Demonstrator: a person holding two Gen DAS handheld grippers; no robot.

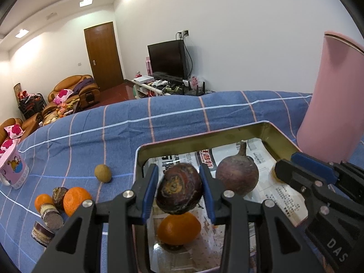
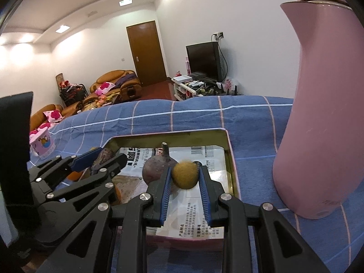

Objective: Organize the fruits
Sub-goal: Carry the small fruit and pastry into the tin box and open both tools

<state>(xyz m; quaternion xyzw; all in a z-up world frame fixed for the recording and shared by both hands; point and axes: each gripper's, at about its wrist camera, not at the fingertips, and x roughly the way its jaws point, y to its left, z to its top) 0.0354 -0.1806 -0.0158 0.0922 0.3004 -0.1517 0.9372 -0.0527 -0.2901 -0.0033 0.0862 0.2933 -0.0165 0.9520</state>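
My left gripper (image 1: 179,170) is shut on a dark brown, wrinkled round fruit (image 1: 179,188), held above a metal tin tray (image 1: 204,136) lined with newspaper. Under it in the tray lies an orange (image 1: 178,228), and beside it a purple fruit with a stem (image 1: 237,175). In the right wrist view my right gripper (image 2: 184,173) is shut on a small tan longan (image 2: 184,175) over the tray's (image 2: 168,134) right side, just in front of the purple fruit (image 2: 154,168). The left gripper (image 2: 111,153) shows at the left there, and the right gripper (image 1: 282,166) at the right of the left wrist view.
A tall pink jug (image 2: 323,113) stands close to the right of the tray. On the blue checked cloth to the left lie another longan (image 1: 103,173), two oranges (image 1: 76,201), a dark fruit (image 1: 59,195), cake rolls (image 1: 52,218) and a pink cup (image 1: 13,170).
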